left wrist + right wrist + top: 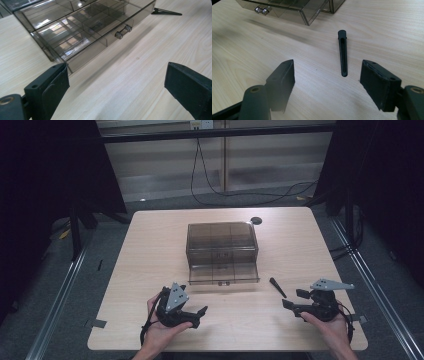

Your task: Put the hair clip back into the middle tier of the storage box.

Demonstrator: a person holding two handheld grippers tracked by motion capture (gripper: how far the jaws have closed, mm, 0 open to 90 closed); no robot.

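A smoky see-through drawer box (222, 240) stands mid-table, and its bottom drawer (223, 272) is pulled out toward me. The drawer (82, 37) has several empty compartments and a two-knob handle (123, 31). A slim black clip (277, 287) lies flat on the wood to the right of the drawer. My right gripper (292, 298) sits open just short of the clip (343, 53), which lies ahead of its gap (327, 75) without touching the pads. My left gripper (199, 316) rests near the front edge, open (117, 80) and empty, pointing at the drawer front.
The wooden table (150, 235) has a round cable port (256, 220) behind the box. A strip of tape (97, 323) sticks out at the front left corner. Cables trail on the floor beyond the far edge, and dark stands flank both sides.
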